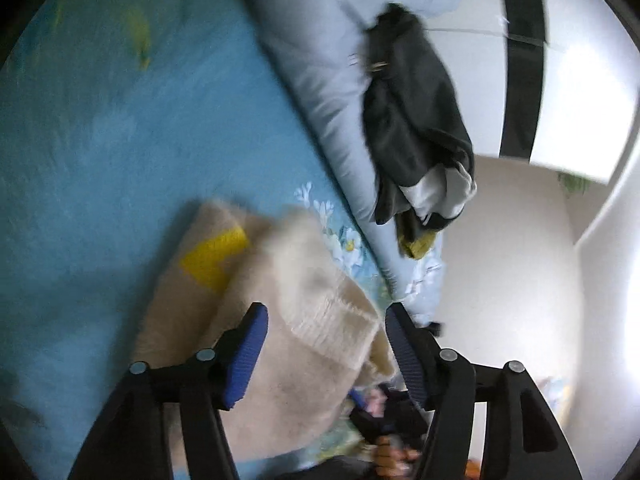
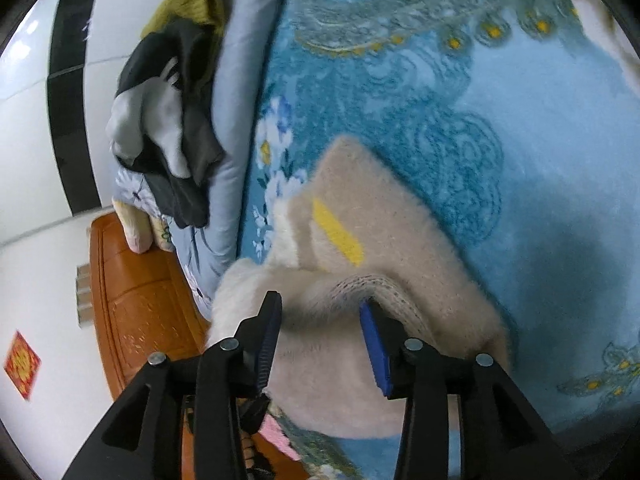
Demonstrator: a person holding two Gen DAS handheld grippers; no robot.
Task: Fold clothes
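Right wrist view showed the cream sweater [image 2: 360, 240] lying folded on the bed [image 2: 520, 120], its bulk running ahead of the right gripper [image 2: 320, 340], fingers apart around a ribbed edge (not pinching). The left gripper [image 1: 324, 348] stood wider, fabric between.
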